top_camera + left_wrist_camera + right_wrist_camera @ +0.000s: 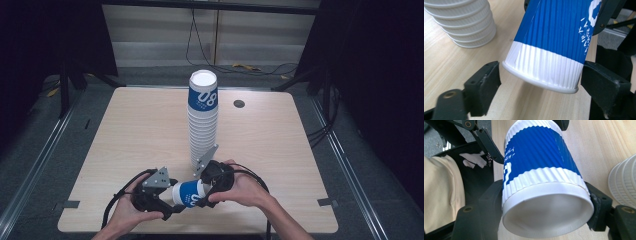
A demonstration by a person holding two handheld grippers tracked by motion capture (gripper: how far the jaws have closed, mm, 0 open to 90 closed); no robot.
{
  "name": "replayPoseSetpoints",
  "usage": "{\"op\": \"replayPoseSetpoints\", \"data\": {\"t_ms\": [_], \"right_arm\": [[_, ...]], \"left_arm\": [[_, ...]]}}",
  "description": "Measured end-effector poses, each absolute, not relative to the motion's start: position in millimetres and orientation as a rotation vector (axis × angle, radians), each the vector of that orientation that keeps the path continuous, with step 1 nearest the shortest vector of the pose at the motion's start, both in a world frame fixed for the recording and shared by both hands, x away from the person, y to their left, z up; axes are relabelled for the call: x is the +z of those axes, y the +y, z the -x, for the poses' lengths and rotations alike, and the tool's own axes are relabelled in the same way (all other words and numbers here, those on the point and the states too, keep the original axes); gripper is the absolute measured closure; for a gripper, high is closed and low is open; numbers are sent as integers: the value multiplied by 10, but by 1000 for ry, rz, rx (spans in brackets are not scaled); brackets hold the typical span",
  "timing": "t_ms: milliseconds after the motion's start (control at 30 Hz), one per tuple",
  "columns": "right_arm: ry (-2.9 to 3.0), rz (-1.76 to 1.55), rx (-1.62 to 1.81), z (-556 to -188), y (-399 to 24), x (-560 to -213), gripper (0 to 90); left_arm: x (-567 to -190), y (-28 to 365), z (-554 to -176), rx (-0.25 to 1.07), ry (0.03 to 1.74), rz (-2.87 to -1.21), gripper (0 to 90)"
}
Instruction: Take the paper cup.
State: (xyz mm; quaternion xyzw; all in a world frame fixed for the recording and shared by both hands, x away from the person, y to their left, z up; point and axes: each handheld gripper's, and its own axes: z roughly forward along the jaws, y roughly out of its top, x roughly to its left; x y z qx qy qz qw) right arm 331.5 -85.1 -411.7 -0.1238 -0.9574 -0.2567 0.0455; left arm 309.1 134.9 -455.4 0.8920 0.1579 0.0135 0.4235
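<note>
1. Your right claw is clamped on the blue cup, off the table at 6 o'clock.
2. Your left claw stands apart around its rim.
3. Likely mid-handover below the cup stack; next, close left

A tall stack of paper cups stands mid-table, its base just beyond both grippers, blocking the way straight ahead. Bare table lies open to its left and right. Between the grippers, a sideways blue-and-white cup fills the gap.
</note>
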Motion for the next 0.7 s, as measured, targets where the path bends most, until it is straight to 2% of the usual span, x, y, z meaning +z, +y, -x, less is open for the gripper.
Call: {"op": "replayPoseSetpoints", "data": {"t_ms": [233,700], "right_arm": [[-2897,403,-869,-3323,-928,-4154,288],[-2825,520,-1085,-3204,-1167,-4254,285]], "left_arm": [[-4535,1398,-3091,39,416,-2189,162],[-4422,1541,-3120,34,459,-1992,159]]}}
